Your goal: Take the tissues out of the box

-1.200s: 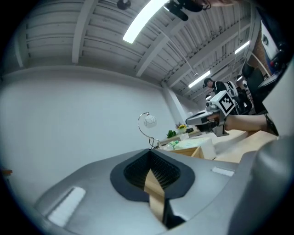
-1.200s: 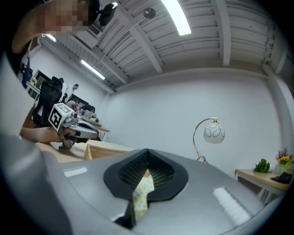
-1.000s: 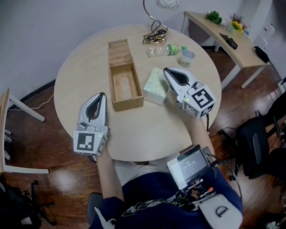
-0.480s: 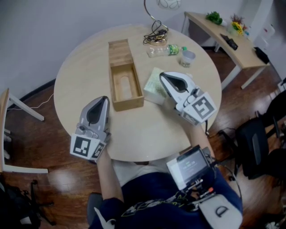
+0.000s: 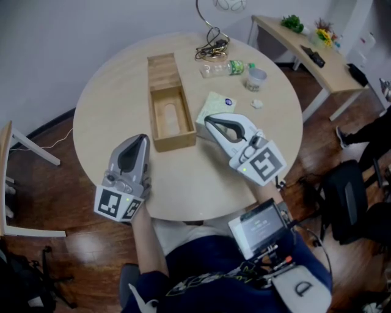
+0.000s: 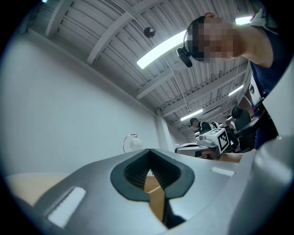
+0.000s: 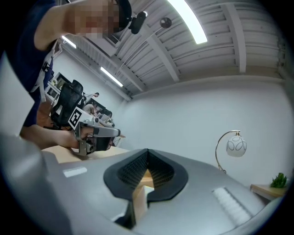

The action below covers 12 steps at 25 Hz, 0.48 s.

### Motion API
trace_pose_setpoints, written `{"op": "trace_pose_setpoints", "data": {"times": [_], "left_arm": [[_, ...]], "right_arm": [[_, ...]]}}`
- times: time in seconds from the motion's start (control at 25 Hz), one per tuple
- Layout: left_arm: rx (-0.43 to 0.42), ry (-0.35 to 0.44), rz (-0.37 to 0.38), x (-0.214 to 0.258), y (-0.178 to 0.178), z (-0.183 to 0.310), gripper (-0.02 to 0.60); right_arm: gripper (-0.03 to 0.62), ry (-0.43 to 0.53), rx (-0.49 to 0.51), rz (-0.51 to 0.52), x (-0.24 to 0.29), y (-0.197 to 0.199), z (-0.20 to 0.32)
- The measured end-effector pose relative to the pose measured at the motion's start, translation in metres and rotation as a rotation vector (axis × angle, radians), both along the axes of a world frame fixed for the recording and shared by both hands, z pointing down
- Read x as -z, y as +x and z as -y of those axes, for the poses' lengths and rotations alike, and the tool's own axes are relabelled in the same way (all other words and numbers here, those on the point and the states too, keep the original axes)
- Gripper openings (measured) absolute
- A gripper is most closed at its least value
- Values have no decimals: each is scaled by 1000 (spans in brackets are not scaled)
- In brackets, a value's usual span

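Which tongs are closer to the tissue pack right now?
The right tongs: tips at the near edge of the tissue pack, while the left tongs are on the far side of the wooden box.

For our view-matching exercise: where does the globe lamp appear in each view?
Head view: globe lamp at top edge, right of centre.
Left gripper view: globe lamp just left of centre, above the jaws.
Right gripper view: globe lamp far right, mid-height.
Shared landmark: the round table.
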<state>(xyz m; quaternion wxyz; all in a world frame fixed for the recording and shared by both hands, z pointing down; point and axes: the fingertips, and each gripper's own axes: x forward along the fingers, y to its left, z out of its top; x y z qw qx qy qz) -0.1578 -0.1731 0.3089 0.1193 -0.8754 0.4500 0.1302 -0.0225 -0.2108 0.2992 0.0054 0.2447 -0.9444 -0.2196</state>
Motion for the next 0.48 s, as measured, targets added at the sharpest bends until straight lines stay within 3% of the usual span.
{"op": "trace_pose_setpoints", "data": {"times": [0.24,0.48], "left_arm": [[-49,6,22,-1,10,-3,5],[-41,-10,42,-2,18,-3,5]], "right_arm": [[0,-29,34,3,-5,-8,-15],[0,-36,64,-25,-17,-16,-31]]}}
